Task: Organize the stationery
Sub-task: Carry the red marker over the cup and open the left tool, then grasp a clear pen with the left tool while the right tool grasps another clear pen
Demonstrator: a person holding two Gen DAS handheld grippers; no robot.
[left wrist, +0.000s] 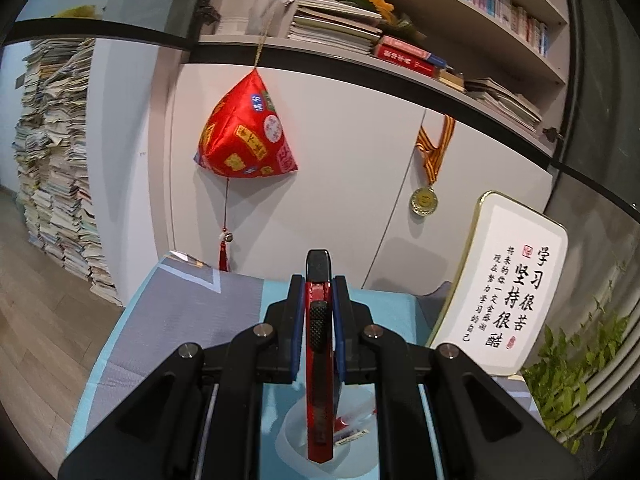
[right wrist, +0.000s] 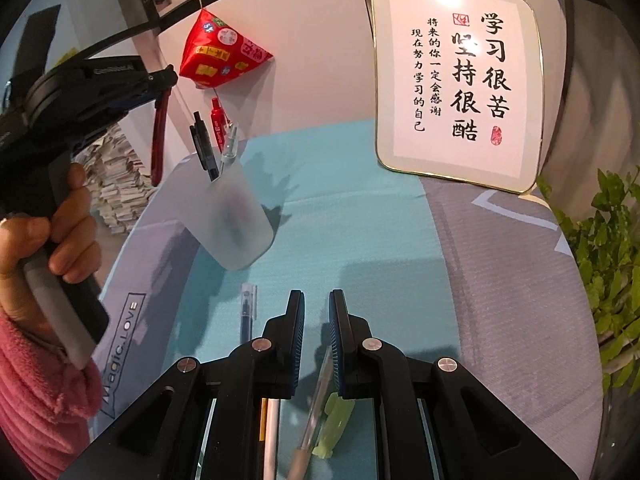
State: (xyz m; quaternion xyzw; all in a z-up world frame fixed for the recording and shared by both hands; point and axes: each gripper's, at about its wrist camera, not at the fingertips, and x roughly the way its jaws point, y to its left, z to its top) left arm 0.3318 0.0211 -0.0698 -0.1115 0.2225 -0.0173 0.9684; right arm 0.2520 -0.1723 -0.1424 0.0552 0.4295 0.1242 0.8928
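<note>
My left gripper [left wrist: 319, 292] is shut on a red utility knife [left wrist: 319, 360] with a black slider, held upright between the blue pads. Its lower end hangs just over the frosted pen cup [left wrist: 292, 432]. In the right wrist view, a hand in a pink sleeve holds the left gripper [right wrist: 166, 80] with the knife [right wrist: 158, 140] up and left of the cup [right wrist: 236, 216], which holds a black pen [right wrist: 204, 148], a red pen [right wrist: 217, 120] and a clear one. My right gripper [right wrist: 317, 320] is shut and empty, low over the cloth. A blue pen [right wrist: 246, 312] lies to its left.
More pens [right wrist: 314, 412] and a green scrap [right wrist: 336, 420] lie under my right gripper. A framed calligraphy plaque [right wrist: 460, 80] leans at the back right, with a leafy plant [right wrist: 612, 248] at the right edge. A red hanging ornament [left wrist: 248, 136] and a medal [left wrist: 423, 200] hang on the cabinet.
</note>
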